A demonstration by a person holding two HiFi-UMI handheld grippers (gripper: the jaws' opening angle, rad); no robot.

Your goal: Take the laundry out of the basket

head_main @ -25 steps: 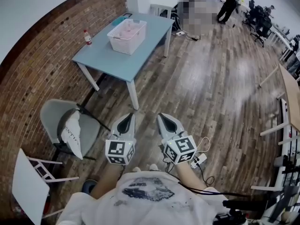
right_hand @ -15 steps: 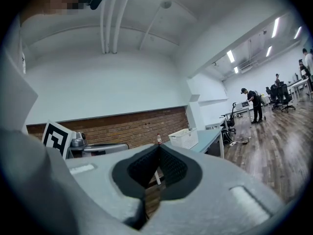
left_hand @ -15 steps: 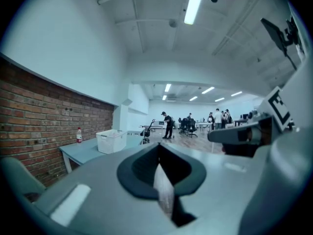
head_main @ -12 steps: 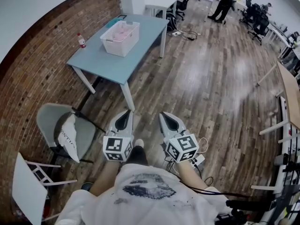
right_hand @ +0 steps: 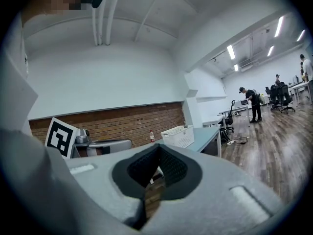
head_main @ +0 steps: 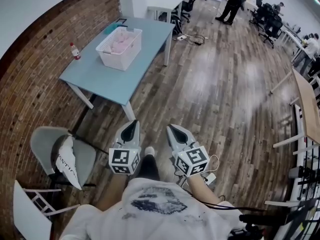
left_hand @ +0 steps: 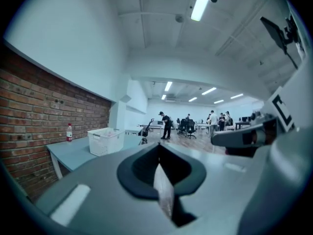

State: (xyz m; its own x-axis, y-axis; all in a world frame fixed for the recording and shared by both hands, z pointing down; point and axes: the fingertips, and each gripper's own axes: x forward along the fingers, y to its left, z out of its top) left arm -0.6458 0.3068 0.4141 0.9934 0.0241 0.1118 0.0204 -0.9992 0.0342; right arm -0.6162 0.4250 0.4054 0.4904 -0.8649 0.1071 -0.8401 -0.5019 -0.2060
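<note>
Two claws are held out level before the person, side by side and a little apart. The left claw point(head_main: 133, 124) is pressed together with nothing in it. The right claw point(head_main: 171, 129) is likewise drawn to a closed point and is empty. Only wooden floor point(head_main: 215, 94) is seen under them.

Ahead and to the left, well apart from both claws, one blue worktop point(head_main: 95, 79) is set along the brick wall. One white basket point(head_main: 119, 48) is carried on it, and the pink laundry point(head_main: 121, 40) is heaped inside. The pieces cannot be counted from here. One bottle point(head_main: 75, 51) is stood near the worktop's wall-side edge, apart from the basket. One grey chair point(head_main: 45, 144) with a white cloth point(head_main: 67, 159) draped on it is placed nearer, at the left.

The step in hand is judged to be the approach, since nothing has yet been touched. For the next move the worktop would have to be reached, a claw spread open above the basket's rim, lowered onto the heap, and closed on a fold of fabric so that it can be lifted clear.
</note>
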